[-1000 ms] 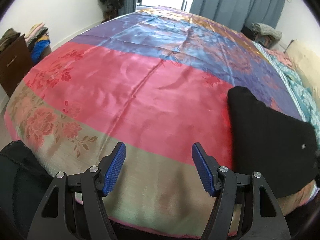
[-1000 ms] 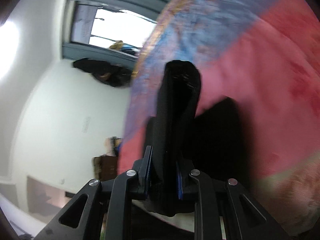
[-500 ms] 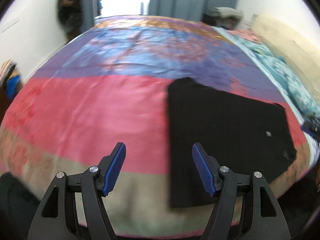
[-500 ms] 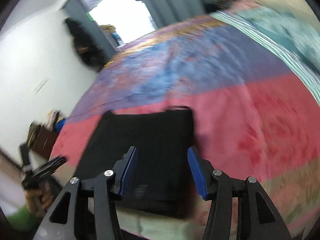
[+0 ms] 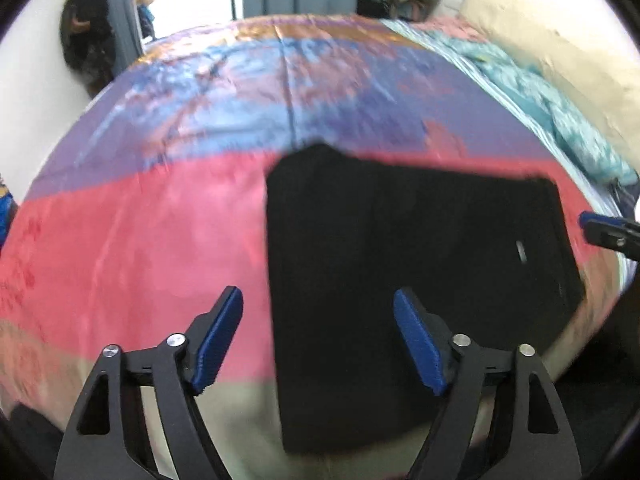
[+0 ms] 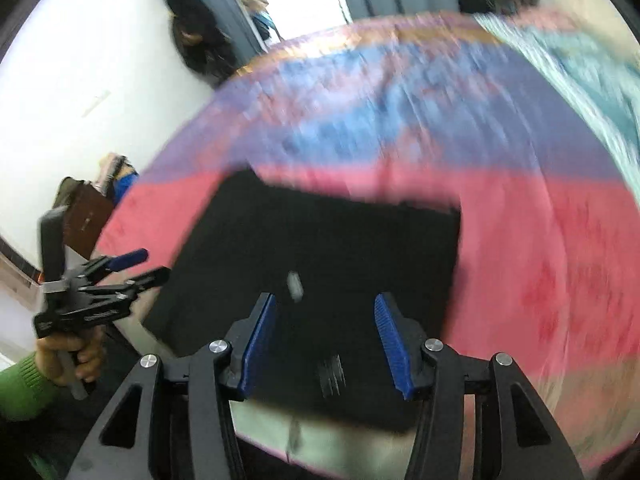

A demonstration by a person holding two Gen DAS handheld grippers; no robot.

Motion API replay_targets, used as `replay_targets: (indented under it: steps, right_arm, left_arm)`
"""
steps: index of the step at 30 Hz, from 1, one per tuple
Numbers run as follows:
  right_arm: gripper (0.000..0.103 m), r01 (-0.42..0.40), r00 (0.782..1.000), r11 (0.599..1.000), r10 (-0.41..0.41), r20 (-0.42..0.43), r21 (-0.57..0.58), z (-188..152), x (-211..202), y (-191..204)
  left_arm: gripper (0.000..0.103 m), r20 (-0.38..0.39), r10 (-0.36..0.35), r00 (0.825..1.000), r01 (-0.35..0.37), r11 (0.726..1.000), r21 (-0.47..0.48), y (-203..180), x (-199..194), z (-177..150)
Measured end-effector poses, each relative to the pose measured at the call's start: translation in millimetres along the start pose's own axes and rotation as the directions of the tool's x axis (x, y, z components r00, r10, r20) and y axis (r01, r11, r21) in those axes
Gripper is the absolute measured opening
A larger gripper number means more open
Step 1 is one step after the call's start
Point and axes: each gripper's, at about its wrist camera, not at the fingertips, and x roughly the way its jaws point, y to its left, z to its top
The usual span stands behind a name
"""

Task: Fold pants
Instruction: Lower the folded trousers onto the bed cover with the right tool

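Observation:
The black pants lie folded into a flat rectangle on the pink band of the bedspread, near the bed's front edge. My left gripper is open and empty above the pants' left edge. My right gripper is open and empty above the near part of the pants. The left gripper also shows at the left of the right wrist view, held by a hand in a green sleeve. A tip of the right gripper shows at the right edge of the left wrist view.
The bedspread has pink, purple, blue and gold bands. A teal blanket and a beige headboard lie along the right. A dark coat hangs by the doorway. A brown cabinet with clothes stands at the left wall.
My right gripper has let go of the pants and opened; the pants now lie flat. Both grippers have swung to face the folded pants.

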Motion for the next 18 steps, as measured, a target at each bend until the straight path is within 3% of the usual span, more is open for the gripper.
replay_targets:
  steps: [4, 6, 7, 8, 11, 15, 17, 18]
  right_arm:
    - [0.052, -0.030, 0.998, 0.999, 0.032, 0.056, -0.037, 41, 23, -5]
    - [0.052, 0.045, 0.999, 0.999, -0.045, -0.016, -0.020, 39, 63, -24]
    - [0.048, 0.081, 0.991, 0.997, -0.079, -0.106, 0.019, 27, 87, -41]
    - [0.049, 0.085, 0.987, 0.994, -0.075, -0.145, 0.068, 16, 101, -54]
    - [0.048, 0.047, 0.998, 0.988, -0.042, -0.035, 0.145, 1, 76, -64]
    - [0.048, 0.023, 0.996, 0.993, -0.032, 0.078, 0.117, -16, 35, -38]
    - [0.048, 0.022, 0.996, 0.994, -0.031, 0.087, 0.108, -22, 33, -27]
    - [0.049, 0.036, 0.998, 0.993, -0.042, 0.050, 0.114, -32, 41, -26]
  left_arm:
    - [0.080, -0.028, 0.018, 0.999, -0.018, 1.000, -0.019, -2, 22, 23]
    - [0.080, -0.064, 0.017, 0.998, -0.017, 1.000, -0.002, -5, 30, 22]
    - [0.080, -0.072, 0.019, 0.997, -0.018, 1.000, 0.012, -7, 33, 23]
    - [0.080, -0.071, 0.020, 0.997, -0.018, 0.999, 0.033, -9, 33, 23]
    - [0.086, -0.046, 0.034, 0.998, -0.031, 0.998, 0.059, -8, 31, 35]
    - [0.087, -0.039, 0.038, 0.999, -0.038, 0.999, 0.013, -8, 60, 72]
    - [0.087, -0.059, 0.049, 0.997, -0.049, 0.999, 0.000, -12, 83, 86]
    - [0.087, -0.087, 0.074, 0.993, -0.075, 0.997, -0.002, -15, 98, 90]
